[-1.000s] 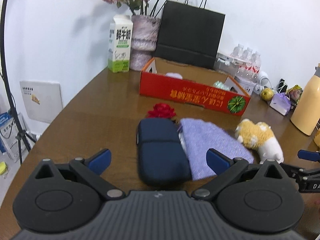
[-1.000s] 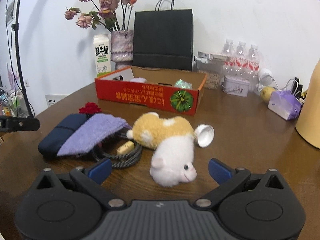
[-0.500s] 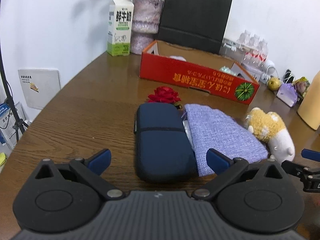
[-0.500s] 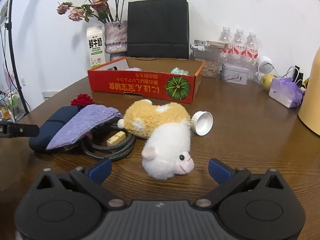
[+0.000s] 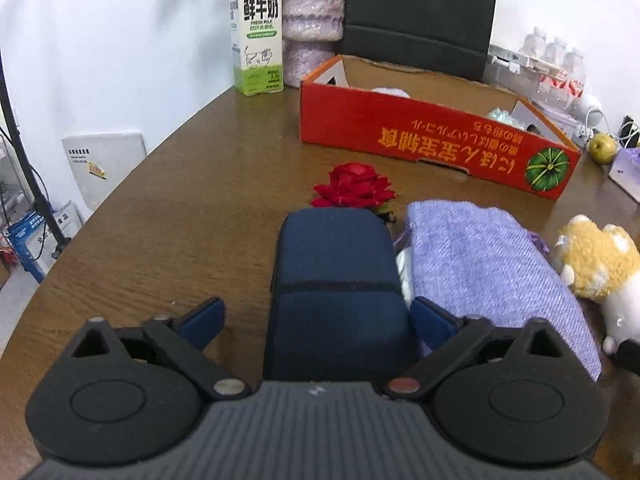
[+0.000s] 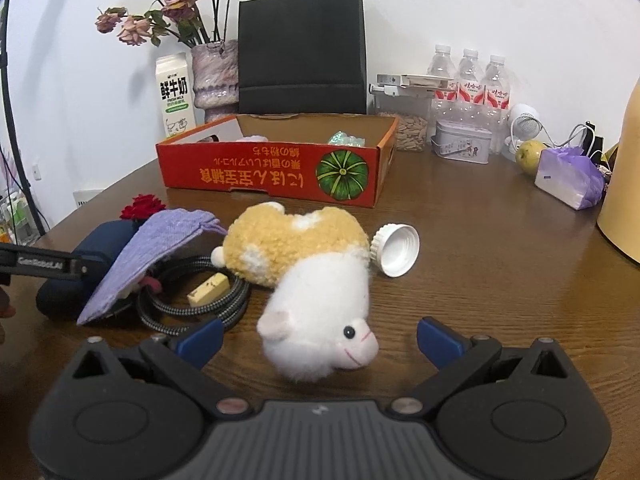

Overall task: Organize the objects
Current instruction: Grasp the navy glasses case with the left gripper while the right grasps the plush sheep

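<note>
— Left gripper (image 5: pixel 316 316) first: what have you got from its own camera?

— Blue pads either side of the near end of the navy case (image 5: pixel 336 292), jaws just closing in on it. The right pad looks to be at the case's edge, the left pad has a gap of bare table (image 5: pixel 168 208) beside it. So it straddles the case, no squeeze that I can see.

— And around the case?

— Red rose (image 5: pixel 354 186) touching its far end. Purple cloth (image 5: pixel 488 264) lies just beside it on the right, with the plush toy (image 5: pixel 600 268) past that. Beyond them sits the red box (image 5: pixel 432 140), open at the top, then a milk carton (image 5: pixel 258 30), a vase (image 5: pixel 310 12) and a black bag (image 5: pixel 420 4) against the wall.

— Over to the right wrist camera.

— Right gripper (image 6: pixel 318 338) is spread wide, nothing pinched. The plush toy (image 6: pixel 316 280) lies on its side with its white head between the pads, clear of both.

— Anything else close by?

— White cap (image 6: pixel 396 250) right against the toy's back. To the left, a coiled cable (image 6: pixel 196 300) with a small yellow block (image 6: pixel 209 289) inside the loop, the purple cloth (image 6: pixel 160 248) draped half over it and over the navy case (image 6: pixel 80 268). The left tool's finger (image 6: pixel 40 266) pokes in from the edge there. Red box (image 6: pixel 272 172) behind, water bottles (image 6: pixel 470 80) and a metal tin (image 6: pixel 462 142) further back on the right.
</note>
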Available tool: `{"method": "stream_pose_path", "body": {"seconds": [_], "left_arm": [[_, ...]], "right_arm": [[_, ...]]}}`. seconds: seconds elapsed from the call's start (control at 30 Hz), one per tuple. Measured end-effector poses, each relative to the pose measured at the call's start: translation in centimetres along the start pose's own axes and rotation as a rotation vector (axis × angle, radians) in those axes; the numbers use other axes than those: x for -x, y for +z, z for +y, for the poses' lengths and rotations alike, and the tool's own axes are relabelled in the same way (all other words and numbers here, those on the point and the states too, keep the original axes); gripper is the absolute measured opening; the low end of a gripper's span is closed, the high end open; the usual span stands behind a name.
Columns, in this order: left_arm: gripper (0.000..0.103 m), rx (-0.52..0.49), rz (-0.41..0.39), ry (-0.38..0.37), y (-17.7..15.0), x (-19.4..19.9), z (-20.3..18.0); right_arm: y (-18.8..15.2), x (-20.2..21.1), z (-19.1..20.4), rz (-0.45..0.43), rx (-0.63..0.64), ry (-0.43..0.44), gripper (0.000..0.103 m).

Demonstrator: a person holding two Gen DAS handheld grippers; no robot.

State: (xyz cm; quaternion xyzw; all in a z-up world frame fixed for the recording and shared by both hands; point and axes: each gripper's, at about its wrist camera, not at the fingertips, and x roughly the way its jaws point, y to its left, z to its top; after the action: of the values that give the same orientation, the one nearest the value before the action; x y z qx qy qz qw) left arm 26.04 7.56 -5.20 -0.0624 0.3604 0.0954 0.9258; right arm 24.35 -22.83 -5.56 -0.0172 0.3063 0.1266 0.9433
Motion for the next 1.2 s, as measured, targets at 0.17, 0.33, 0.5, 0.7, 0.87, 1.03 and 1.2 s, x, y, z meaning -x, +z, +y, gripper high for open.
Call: {"method": "stream_pose_path", "body": {"seconds": [0.17, 0.33, 0.5, 0.7, 0.87, 1.03, 1.2], "left_arm": [[0.070, -0.003, -0.017, -0.045, -0.3, 0.8, 0.5], [0.070, -0.027, -0.019, -0.042, -1.1, 2.1, 2.2], [0.085, -0.053, 0.000, -0.056, -1.4, 2.7, 3.3], [0.097, -0.005, -0.019, -0.006, -0.8, 1.5, 2.7], [0.071, 0.002, -0.042, 0.027, -1.2, 1.0, 2.6], [0.072, 0.002, -0.064, 0.020, -1.6, 1.0, 2.8], [0.073, -0.004, -0.069, 0.022, -1.7, 1.0, 2.7]], "right_arm": [[-0.1, -0.6, -0.1, 0.009, -0.008, 0.002, 0.103], [-0.2, -0.9, -0.2, 0.004, -0.017, 0.008, 0.103], [-0.3, -1.1, -0.1, -0.004, -0.010, 0.007, 0.103], [-0.2, -1.0, -0.1, -0.028, -0.016, 0.007, 0.103], [-0.1, -1.3, -0.3, -0.016, -0.025, -0.021, 0.103], [0.7, -2.0, 0.2, 0.004, 0.008, -0.019, 0.103], [1.7, -3.6, 0.4, 0.021, 0.020, -0.045, 0.092]]}}
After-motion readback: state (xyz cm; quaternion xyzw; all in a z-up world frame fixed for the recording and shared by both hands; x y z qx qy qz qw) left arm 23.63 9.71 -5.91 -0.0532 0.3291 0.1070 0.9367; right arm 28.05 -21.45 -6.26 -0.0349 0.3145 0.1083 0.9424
